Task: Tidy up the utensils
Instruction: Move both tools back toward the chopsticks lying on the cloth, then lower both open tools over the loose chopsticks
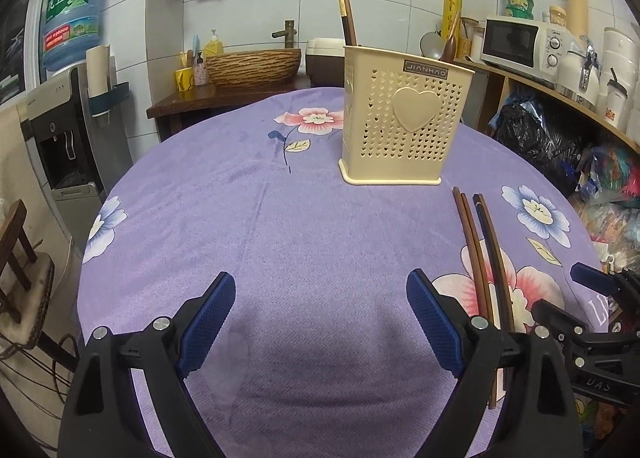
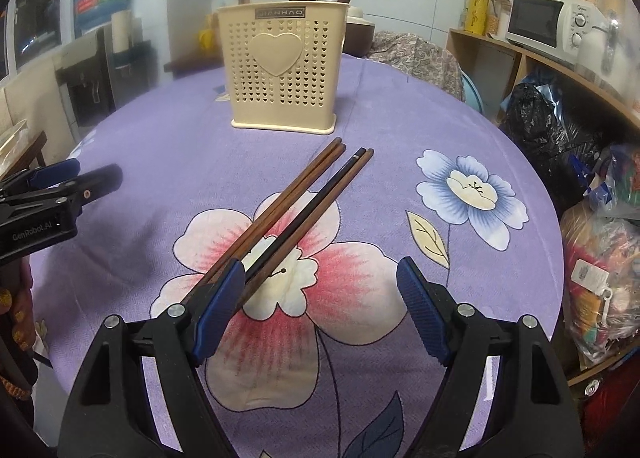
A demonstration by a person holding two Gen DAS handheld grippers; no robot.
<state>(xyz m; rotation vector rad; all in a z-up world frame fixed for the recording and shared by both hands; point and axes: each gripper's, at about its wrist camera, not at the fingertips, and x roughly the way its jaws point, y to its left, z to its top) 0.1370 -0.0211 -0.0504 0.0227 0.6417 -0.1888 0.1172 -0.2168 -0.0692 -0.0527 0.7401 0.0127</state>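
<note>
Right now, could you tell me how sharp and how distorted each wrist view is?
Left wrist view: sharp throughout, strong fisheye bowing the table edge, dark vignetted corners. Right wrist view: chopsticks and utensil holder crisp, but a hazy smear softens the upper left background; same barrel distortion.

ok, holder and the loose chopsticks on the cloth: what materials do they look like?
Holder: looks like moulded cream plastic, semi-matte; uniform heart-shaped perforations and a raised heart panel suggest moulding. Chopsticks: three reddish-brown ones, probably wood or bamboo with a smooth finish; grain isn't resolvable. The fourth is near-black, possibly lacquered wood or plastic; can't tell.
</note>
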